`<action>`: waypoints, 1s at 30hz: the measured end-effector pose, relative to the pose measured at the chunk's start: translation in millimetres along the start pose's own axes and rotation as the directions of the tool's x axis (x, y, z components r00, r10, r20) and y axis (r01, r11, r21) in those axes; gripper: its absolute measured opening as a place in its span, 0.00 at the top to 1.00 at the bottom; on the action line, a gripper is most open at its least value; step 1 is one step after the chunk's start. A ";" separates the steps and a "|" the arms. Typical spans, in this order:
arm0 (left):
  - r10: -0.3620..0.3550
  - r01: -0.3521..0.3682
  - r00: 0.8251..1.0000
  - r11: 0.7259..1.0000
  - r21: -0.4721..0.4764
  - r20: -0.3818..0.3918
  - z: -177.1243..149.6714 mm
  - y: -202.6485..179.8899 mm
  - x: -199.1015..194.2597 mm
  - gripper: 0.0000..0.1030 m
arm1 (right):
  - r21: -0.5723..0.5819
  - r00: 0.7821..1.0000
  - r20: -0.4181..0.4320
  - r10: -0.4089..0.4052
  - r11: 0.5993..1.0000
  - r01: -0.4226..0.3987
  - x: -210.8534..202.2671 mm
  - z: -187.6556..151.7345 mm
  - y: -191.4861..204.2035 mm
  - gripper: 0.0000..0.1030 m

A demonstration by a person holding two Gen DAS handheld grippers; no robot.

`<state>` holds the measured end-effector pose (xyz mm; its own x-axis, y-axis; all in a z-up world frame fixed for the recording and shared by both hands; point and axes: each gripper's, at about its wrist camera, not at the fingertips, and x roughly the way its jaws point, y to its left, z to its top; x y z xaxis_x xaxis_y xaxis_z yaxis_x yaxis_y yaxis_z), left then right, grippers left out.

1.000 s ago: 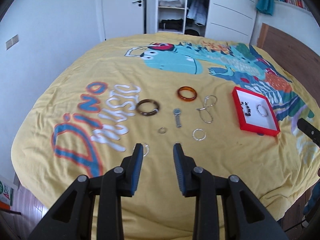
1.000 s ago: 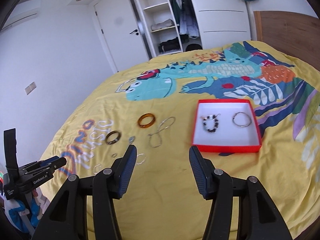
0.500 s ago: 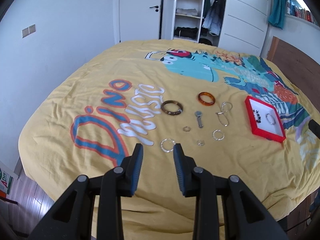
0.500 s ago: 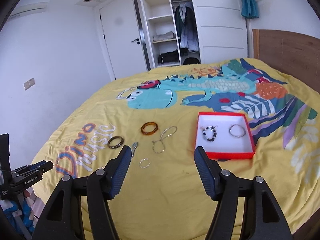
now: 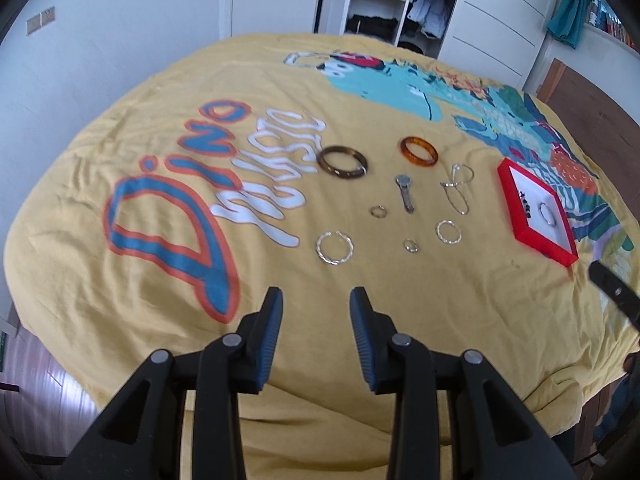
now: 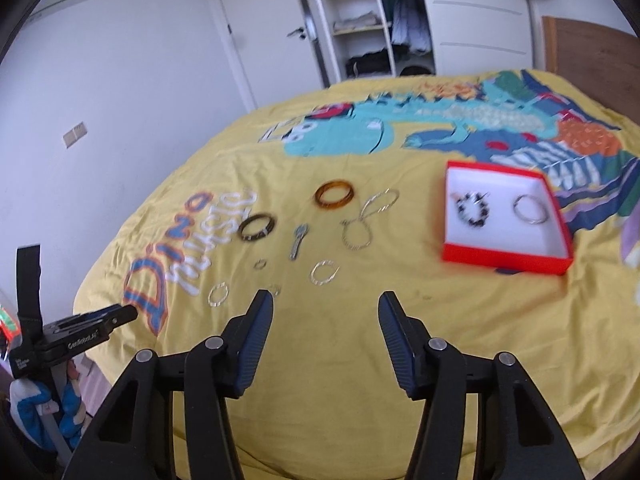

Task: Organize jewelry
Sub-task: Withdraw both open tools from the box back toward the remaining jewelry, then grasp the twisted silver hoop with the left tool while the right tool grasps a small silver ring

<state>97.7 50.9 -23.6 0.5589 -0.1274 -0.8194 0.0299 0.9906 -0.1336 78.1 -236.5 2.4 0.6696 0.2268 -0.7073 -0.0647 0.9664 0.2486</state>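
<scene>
Jewelry lies spread on a yellow bedspread (image 5: 160,288): a dark bangle (image 5: 342,161), an amber bangle (image 5: 419,151), a silver chain (image 5: 457,192), a small watch (image 5: 405,193), silver hoops (image 5: 334,247) and small rings. A red tray (image 5: 564,257) with a white floor holds a beaded bracelet (image 6: 472,209) and a silver ring (image 6: 530,208). My left gripper (image 5: 316,302) hovers short of the hoops, its jaws opening with nothing between them. My right gripper (image 6: 326,304) hangs over bare bedspread between hoops and tray (image 6: 505,261), its jaws closing on nothing.
A white wall, a door and an open wardrobe (image 6: 368,20) stand beyond the bed. A wooden headboard (image 6: 592,64) rises at the right. The left gripper's body (image 6: 72,332) shows at the bed's left edge in the right wrist view.
Both grippers have sunk toward the bedspread and shifted across it. The left jaws stand slightly wider than before; the right jaws widened and then narrowed again. No jewelry has moved.
</scene>
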 end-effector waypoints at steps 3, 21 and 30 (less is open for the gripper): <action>-0.031 0.030 0.999 0.999 -0.013 -0.035 2.8 1.2 18.5 0.68 | -0.023 0.998 -0.053 0.031 0.999 -0.033 23.9 -4.5 6.4 0.51; -0.059 0.038 0.978 0.993 -0.109 -0.200 33.3 13.1 137.2 0.68 | -0.102 0.943 -0.288 0.165 0.974 -0.202 165.1 -5.4 40.9 0.61; -0.060 0.040 0.973 0.995 -0.093 -0.222 39.1 11.7 160.1 0.70 | -0.088 0.922 -0.336 0.191 0.969 -0.232 216.1 -1.0 45.0 0.65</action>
<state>219.9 44.0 -134.6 0.3585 -0.1946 -0.9130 -0.0247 0.9757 -0.2177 219.2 -143.9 -139.9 0.3562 0.4341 -0.8274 -0.2830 0.8941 0.3472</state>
